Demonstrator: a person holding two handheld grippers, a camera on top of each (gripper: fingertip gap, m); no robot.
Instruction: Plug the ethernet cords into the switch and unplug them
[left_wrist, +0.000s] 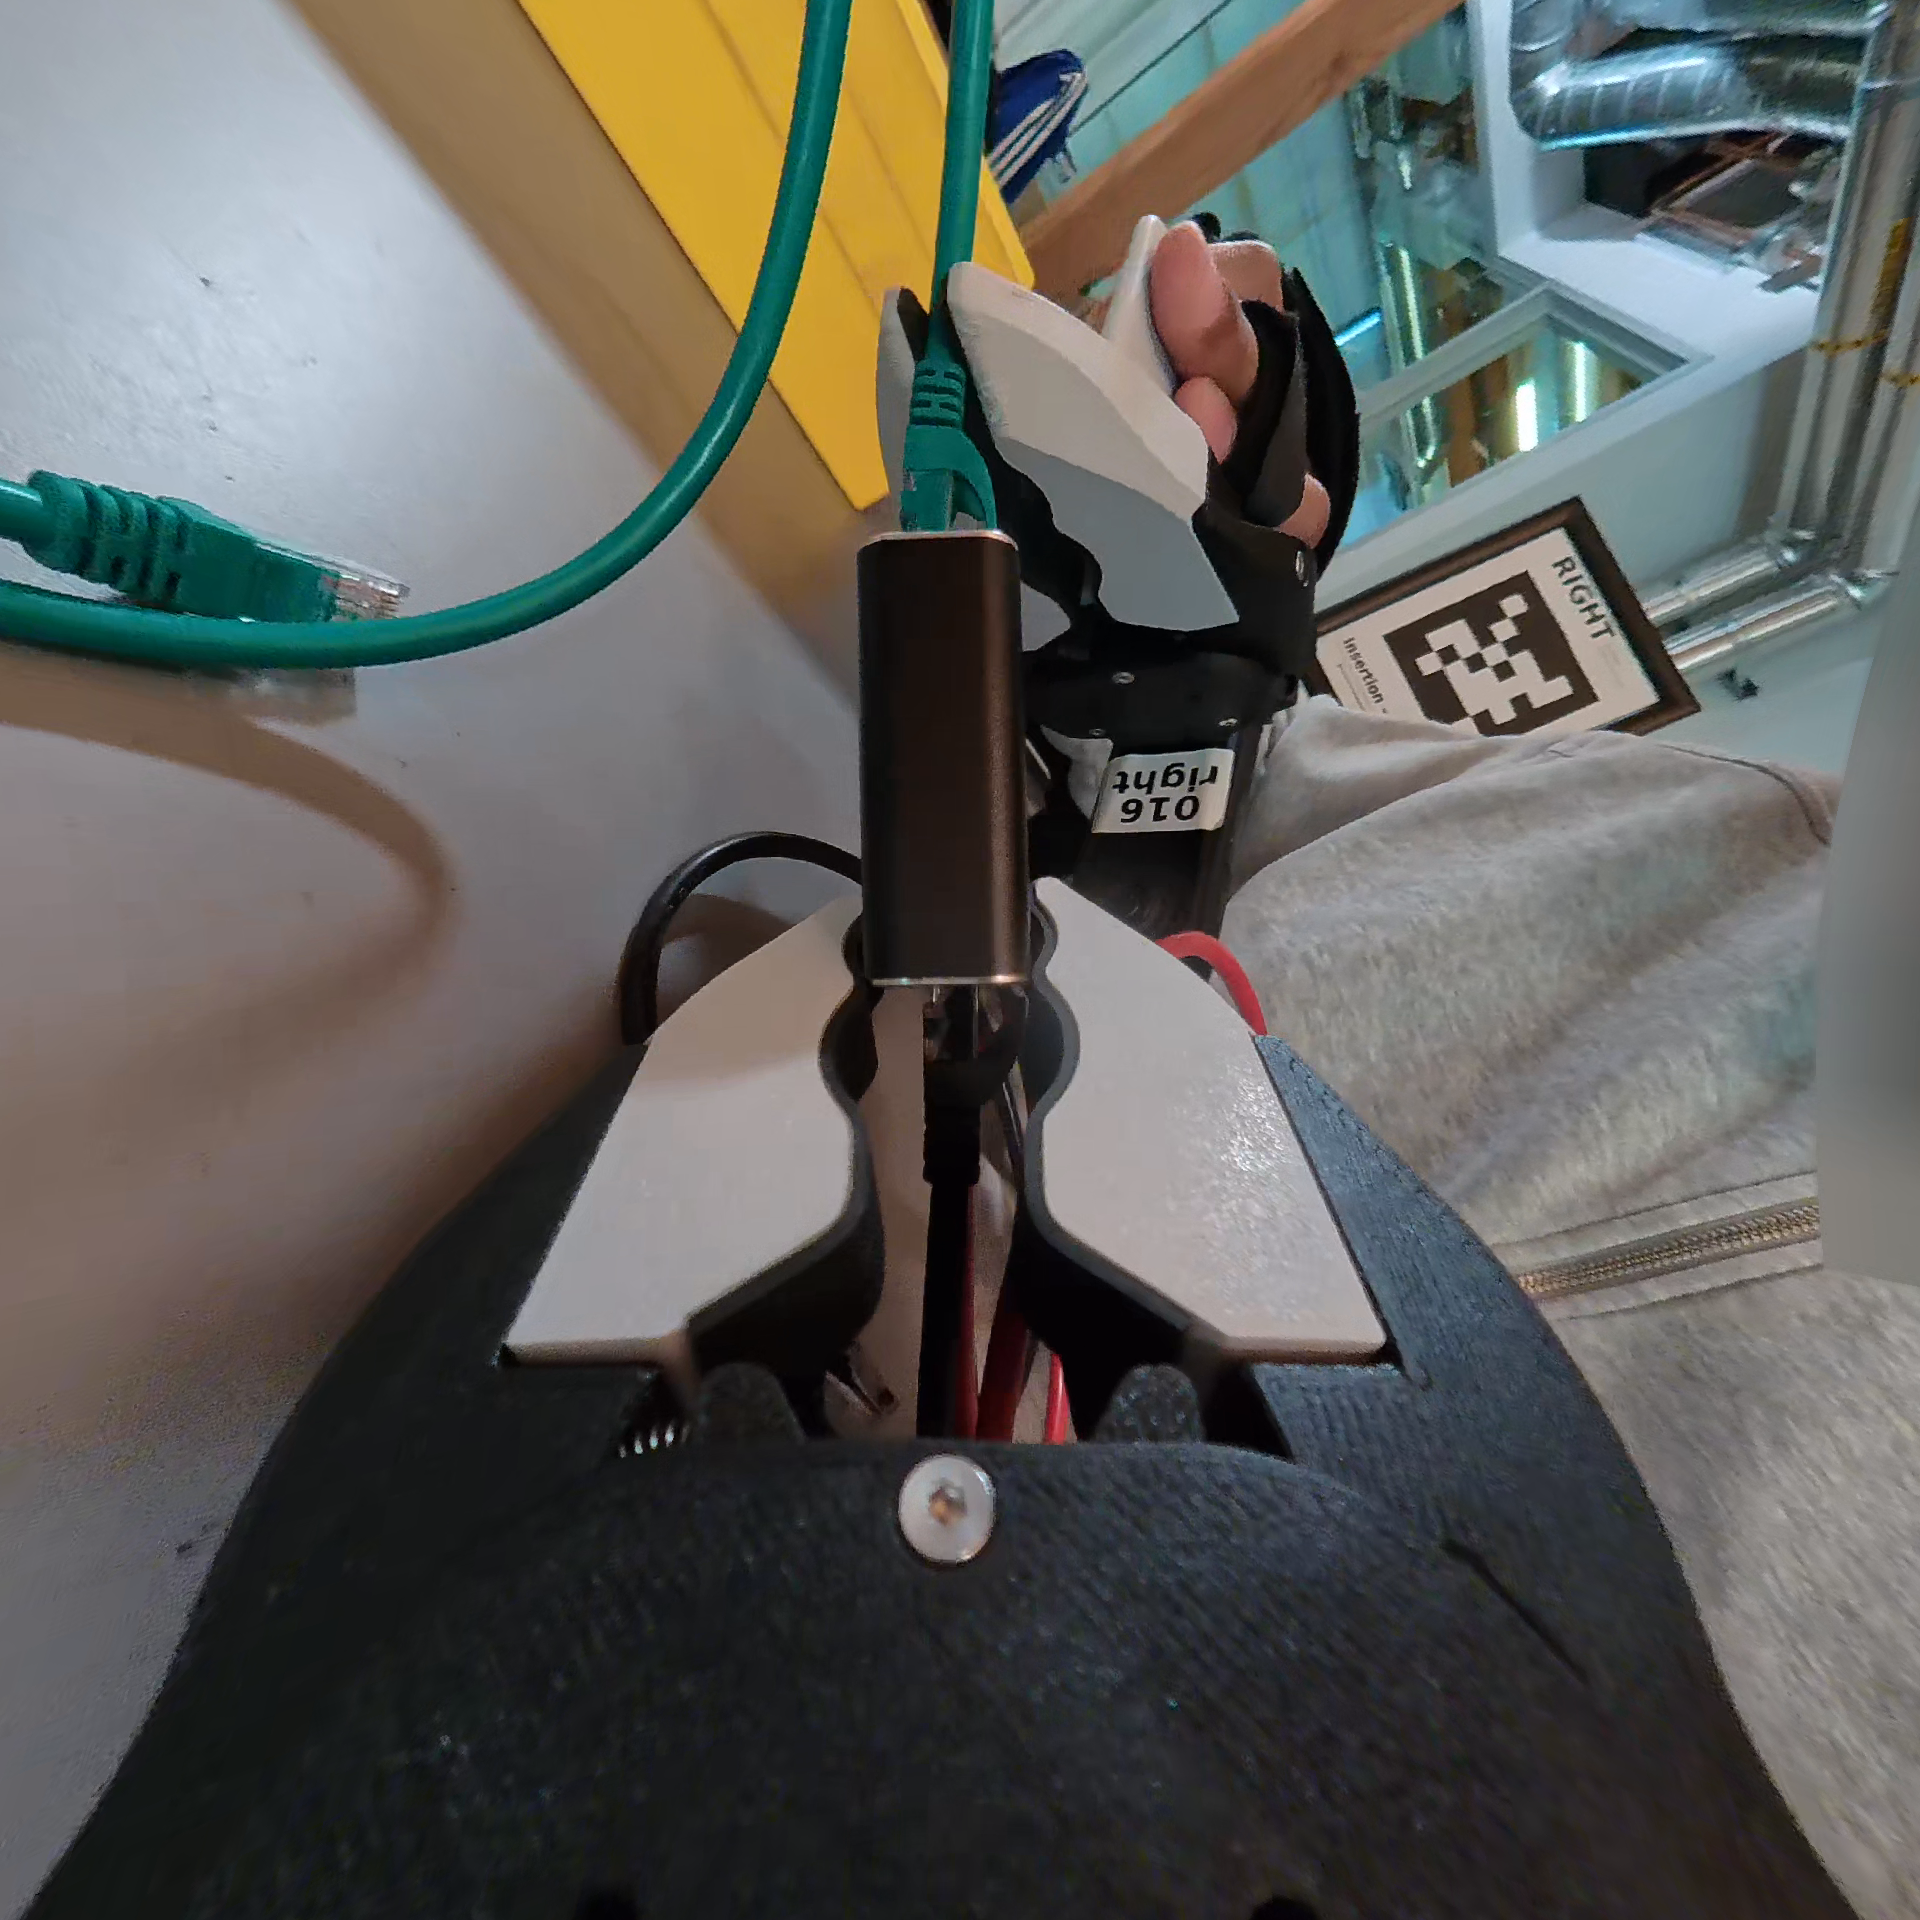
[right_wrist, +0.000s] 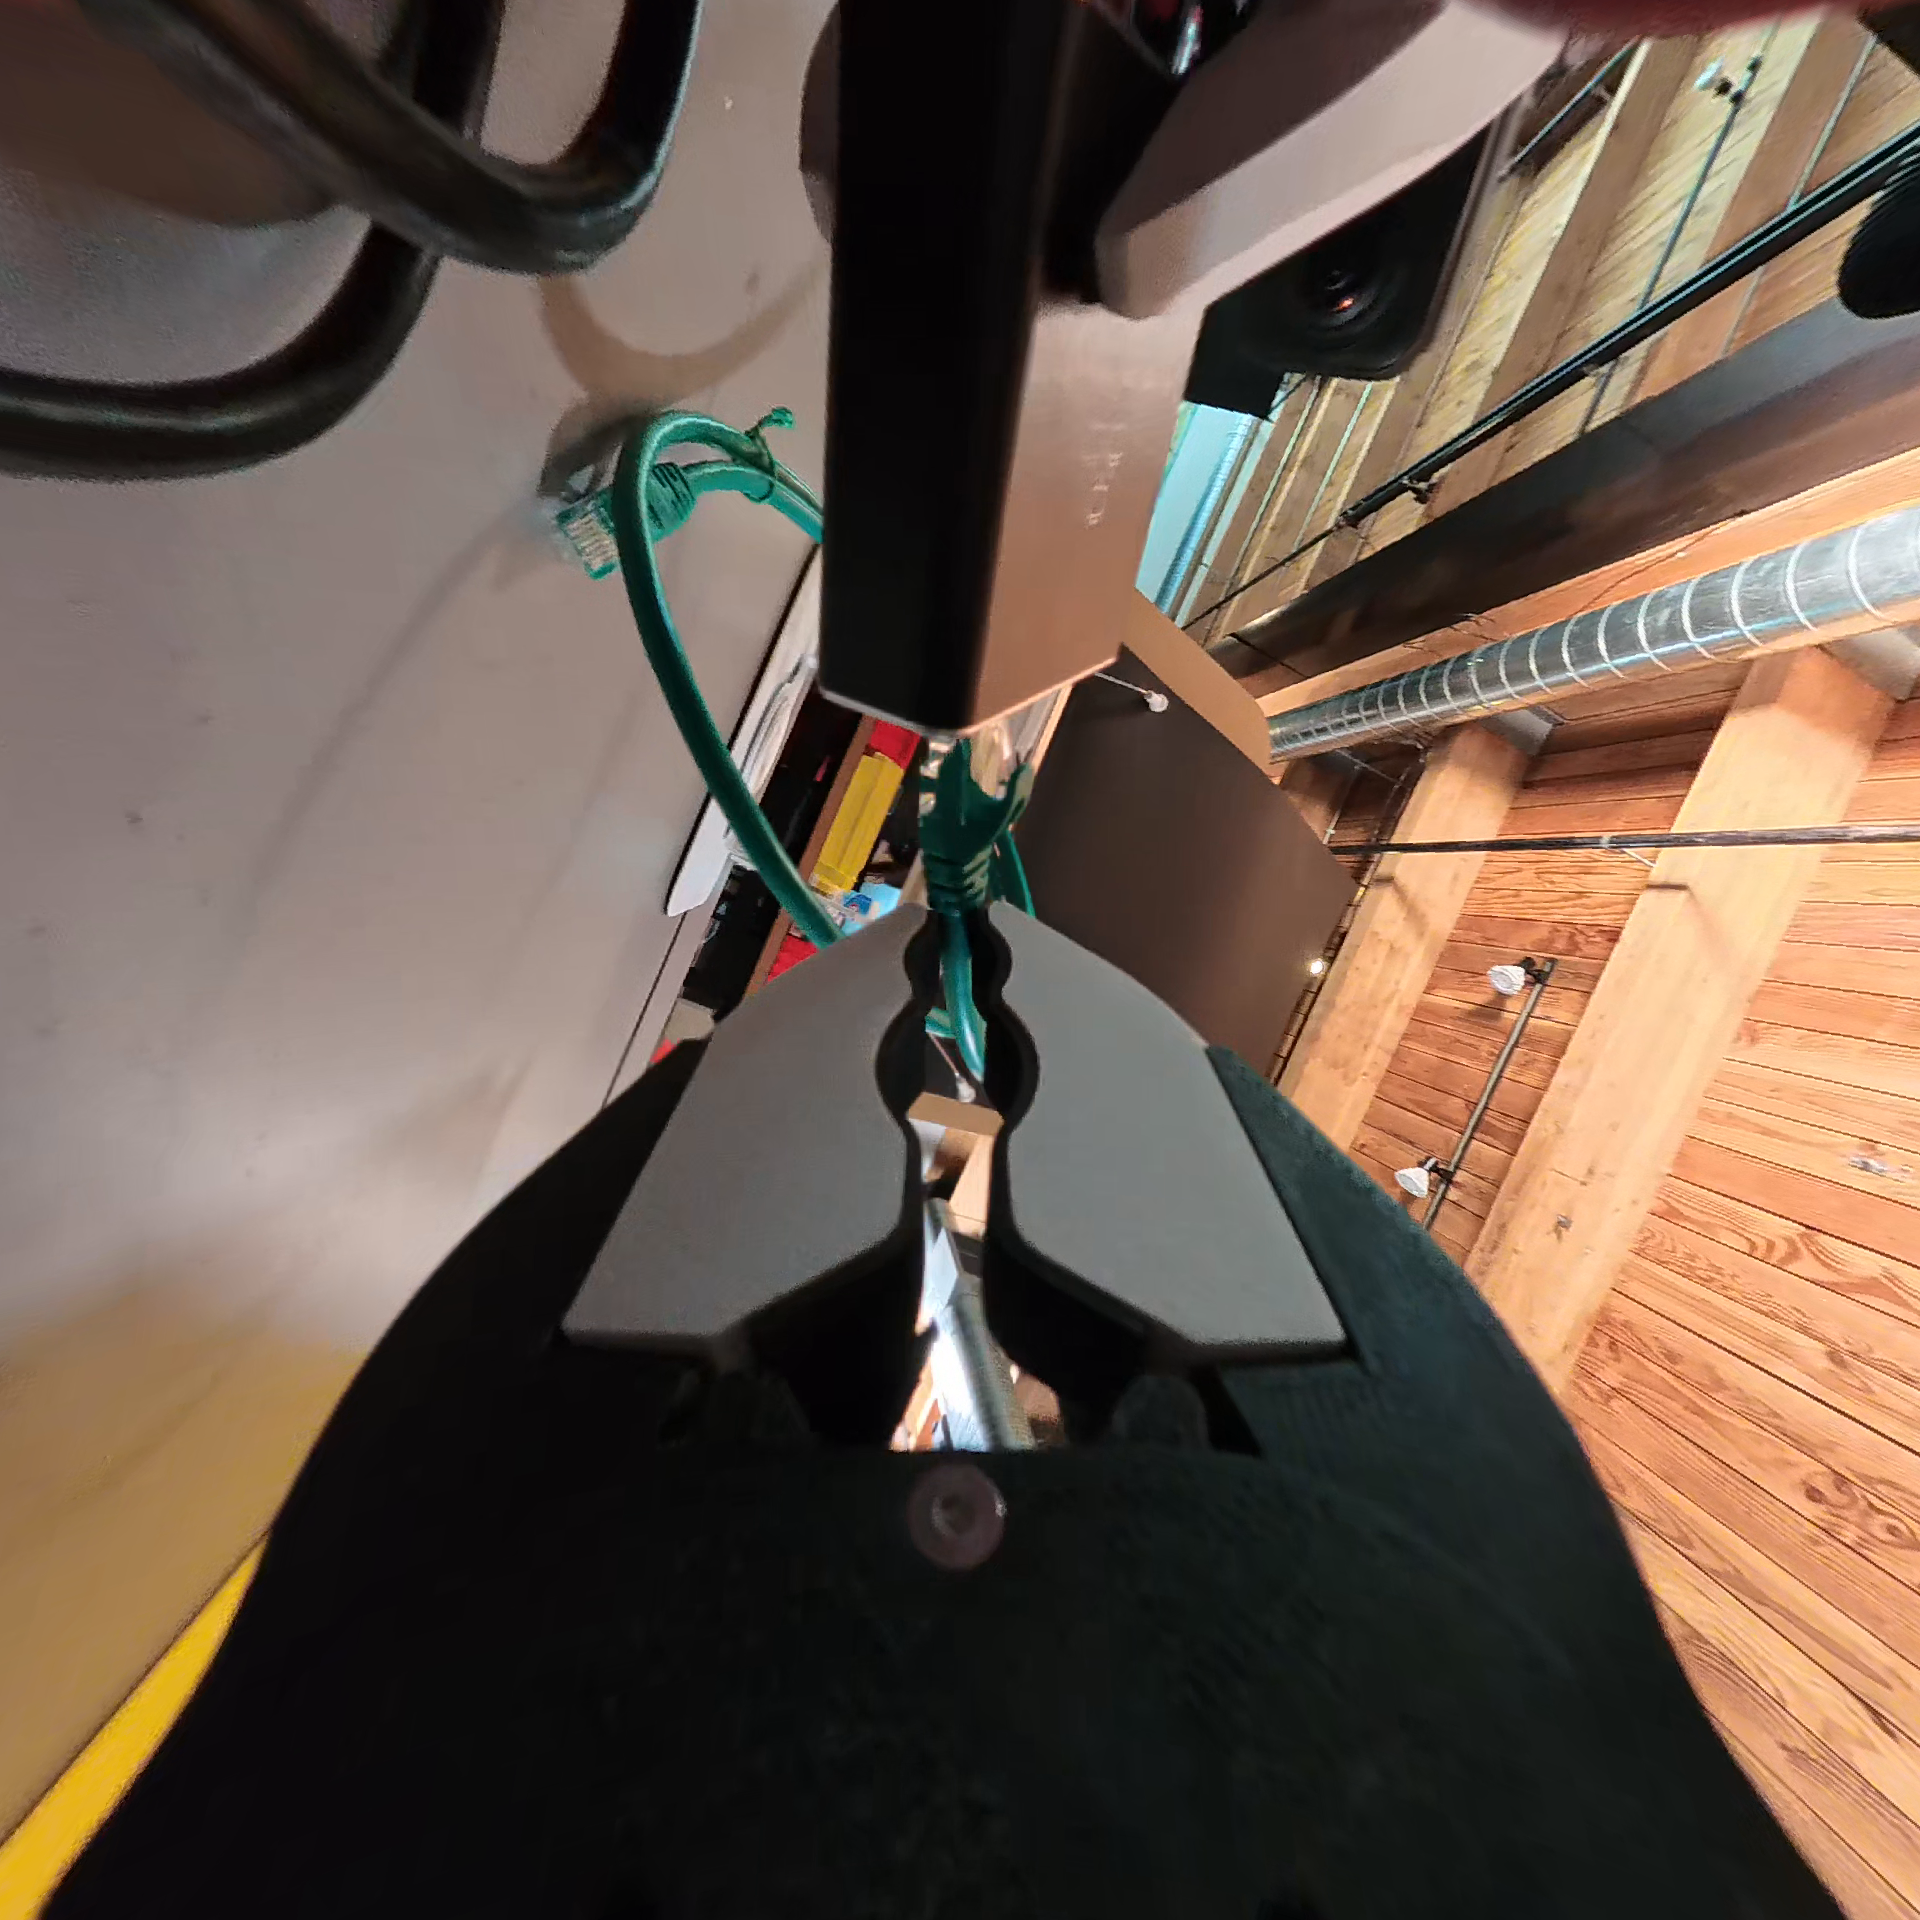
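At the centre of the left wrist view, your left gripper (left_wrist: 943, 971) clamps the near end of the black switch (left_wrist: 940, 748). Just above it, your right gripper (left_wrist: 940, 416) pinches the green ethernet cord (left_wrist: 940, 447) where its plug meets the switch's far end. A loose green plug (left_wrist: 208, 561) lies at middle left on the grey table (left_wrist: 260, 987).

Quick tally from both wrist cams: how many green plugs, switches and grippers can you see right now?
Green plugs: 2, one in the switch, one loose on the table
Switches: 1
Grippers: 2, left gripper, right gripper
Total: 5
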